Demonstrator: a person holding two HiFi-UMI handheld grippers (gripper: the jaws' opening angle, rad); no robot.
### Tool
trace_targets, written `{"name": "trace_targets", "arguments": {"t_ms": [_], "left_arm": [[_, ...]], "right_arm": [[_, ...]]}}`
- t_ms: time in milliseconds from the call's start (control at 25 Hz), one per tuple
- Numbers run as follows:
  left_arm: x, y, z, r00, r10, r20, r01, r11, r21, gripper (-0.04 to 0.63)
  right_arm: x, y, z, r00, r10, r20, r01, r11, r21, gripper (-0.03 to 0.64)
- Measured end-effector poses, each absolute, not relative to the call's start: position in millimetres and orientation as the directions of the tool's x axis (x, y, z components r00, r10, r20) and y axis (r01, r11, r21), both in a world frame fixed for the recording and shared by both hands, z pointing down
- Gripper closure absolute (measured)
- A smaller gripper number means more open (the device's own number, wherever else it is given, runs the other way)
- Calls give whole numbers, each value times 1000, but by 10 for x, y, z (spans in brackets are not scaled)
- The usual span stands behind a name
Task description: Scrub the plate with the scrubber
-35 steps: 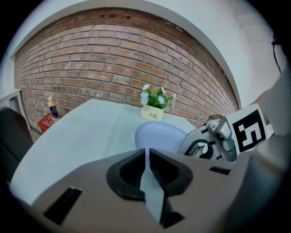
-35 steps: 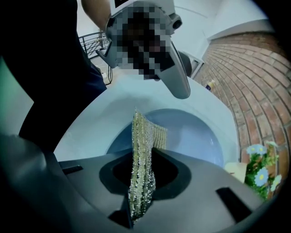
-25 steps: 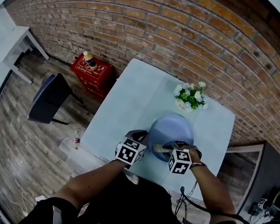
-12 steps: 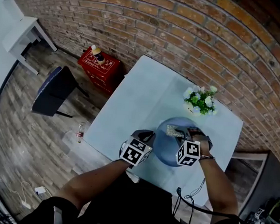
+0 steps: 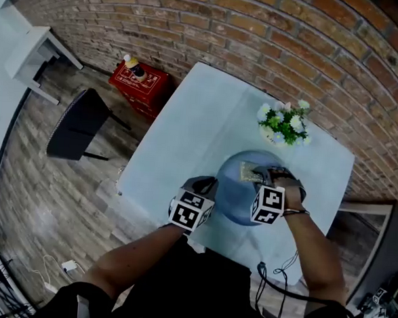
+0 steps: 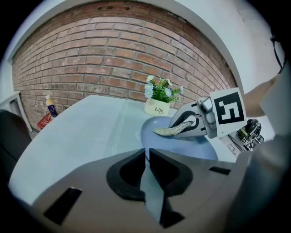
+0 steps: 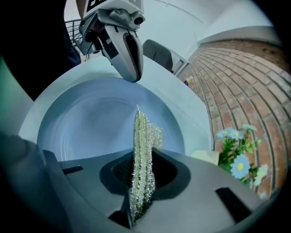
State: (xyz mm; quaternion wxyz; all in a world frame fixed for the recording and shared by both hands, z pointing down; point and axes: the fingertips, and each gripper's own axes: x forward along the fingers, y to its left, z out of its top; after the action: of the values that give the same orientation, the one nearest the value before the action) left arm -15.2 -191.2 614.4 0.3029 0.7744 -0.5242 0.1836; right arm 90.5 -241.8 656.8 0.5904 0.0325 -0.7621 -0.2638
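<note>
— What might fail here?
— The left gripper's (image 6: 146,159) jaws, nearly closed, pinch the plate's (image 5: 241,192) 9 o'clock rim. The right gripper's (image 7: 143,168) jaws clamp the scrubber (image 7: 143,132) near 12 o'clock. A hard push could skid the plate across the desk (image 5: 195,121).

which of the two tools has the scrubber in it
The right tool: its jaws are shut on the sparkly silver mesh scrubber over the round pale blue plate. The left tool clamps only the plate's rim.
</note>
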Motion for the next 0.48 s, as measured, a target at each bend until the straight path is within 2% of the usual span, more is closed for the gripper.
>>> {"name": "trace_targets", "arguments": {"t_ms": [480], "left_arm": [[-115, -1852, 6140, 417, -668, 616, -908, -336, 250, 557]], "right_arm": [[1154, -2330, 6569, -164, -385, 908, 5, 921, 391, 548]]}}
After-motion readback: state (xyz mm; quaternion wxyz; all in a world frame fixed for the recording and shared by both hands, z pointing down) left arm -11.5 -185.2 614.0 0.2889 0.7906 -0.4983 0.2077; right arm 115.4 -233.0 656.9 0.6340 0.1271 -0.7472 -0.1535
